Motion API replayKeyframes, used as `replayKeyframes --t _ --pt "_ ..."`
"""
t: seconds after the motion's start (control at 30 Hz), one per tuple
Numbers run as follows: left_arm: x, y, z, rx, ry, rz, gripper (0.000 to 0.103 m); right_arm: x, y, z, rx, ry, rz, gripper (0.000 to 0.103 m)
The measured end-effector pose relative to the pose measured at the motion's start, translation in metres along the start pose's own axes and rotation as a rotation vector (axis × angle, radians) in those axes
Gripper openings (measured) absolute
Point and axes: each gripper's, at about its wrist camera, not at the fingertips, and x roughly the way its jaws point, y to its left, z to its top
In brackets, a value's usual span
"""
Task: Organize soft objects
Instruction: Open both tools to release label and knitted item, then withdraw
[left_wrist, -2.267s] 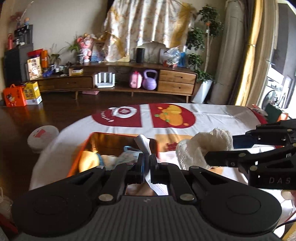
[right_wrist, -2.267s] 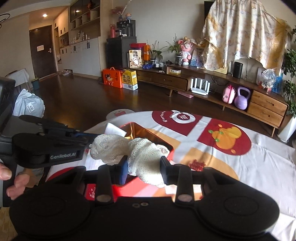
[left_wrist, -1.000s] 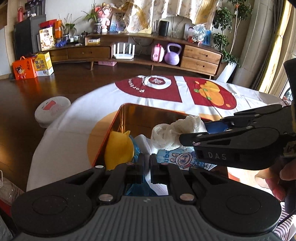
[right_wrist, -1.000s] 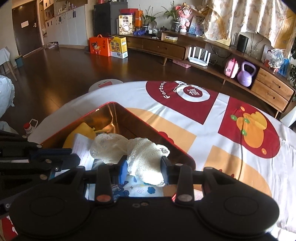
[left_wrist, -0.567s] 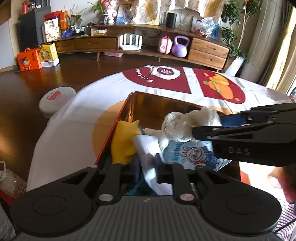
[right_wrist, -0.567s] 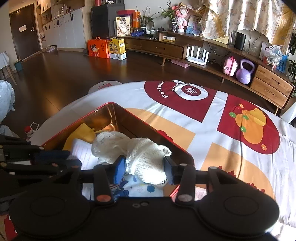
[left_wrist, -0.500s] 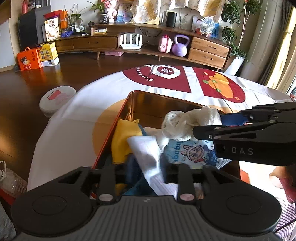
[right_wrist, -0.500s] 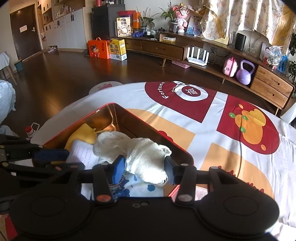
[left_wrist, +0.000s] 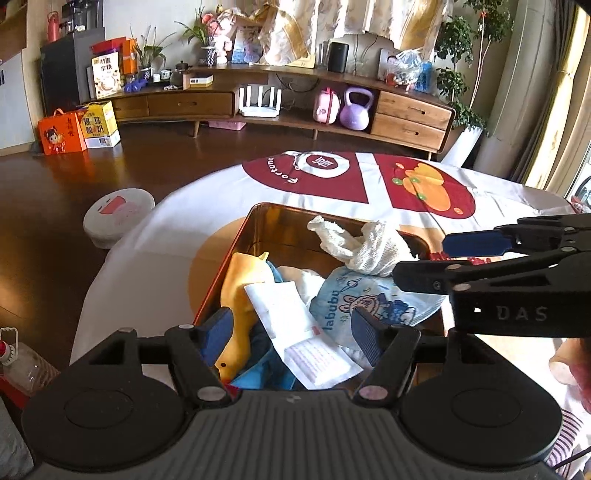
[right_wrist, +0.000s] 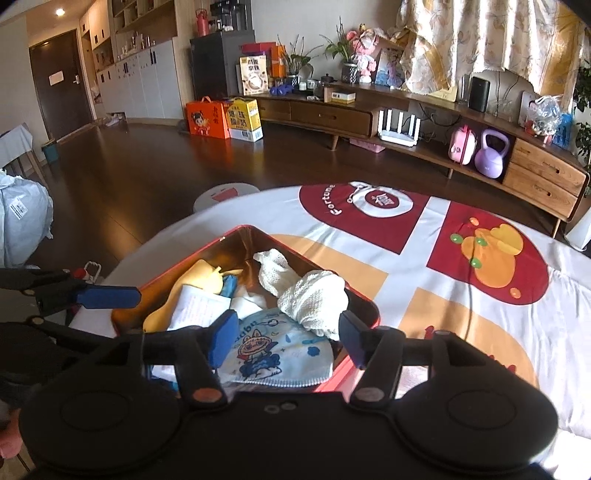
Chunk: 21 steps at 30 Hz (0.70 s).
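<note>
The white knit cloth (right_wrist: 310, 295) lies in the red tin (right_wrist: 364, 306) atop the other soft items, its long axis slanting toward the tin's far corner. Both releases look done: the right hand-held gripper (right_wrist: 286, 338) and left hand-held gripper (left_wrist: 291, 334) have just been opening and stand wide, gripping nothing. Next probably means withdrawing and fetching another item from the worktop (right_wrist: 461, 332).

Both claws opened — cloth (right_wrist: 314, 295), packet (left_wrist: 295, 325) dropped.
</note>
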Motion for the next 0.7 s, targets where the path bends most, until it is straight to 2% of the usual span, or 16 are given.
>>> replayKeyframes --t 0.27,0.33,0.4,0.6,0.7 --pt "-0.028 -0.011 0.0 0.016 -0.043 -0.02 0.07 -0.041 -0.006 -0.003 0.008 -0.046 0.02 0.066" --pt "-0.035 -0.015 0.0 0.022 -0.052 -0.027 0.075 -0.053 -0.008 -0.006 0.015 -0.06 0.025 0.067" --pt "-0.042 -0.019 -0.001 0.028 -0.066 -0.028 0.077 -0.064 -0.011 -0.01 0.021 -0.07 0.037 0.072" --pt "-0.059 -0.034 -0.004 0.036 -0.088 -0.053 0.077 -0.095 -0.017 -0.027 0.03 -0.1 0.045 0.078" --pt "-0.067 -0.044 -0.007 0.048 -0.101 -0.061 0.082 -0.109 -0.021 -0.035 0.044 -0.117 0.051 0.082"
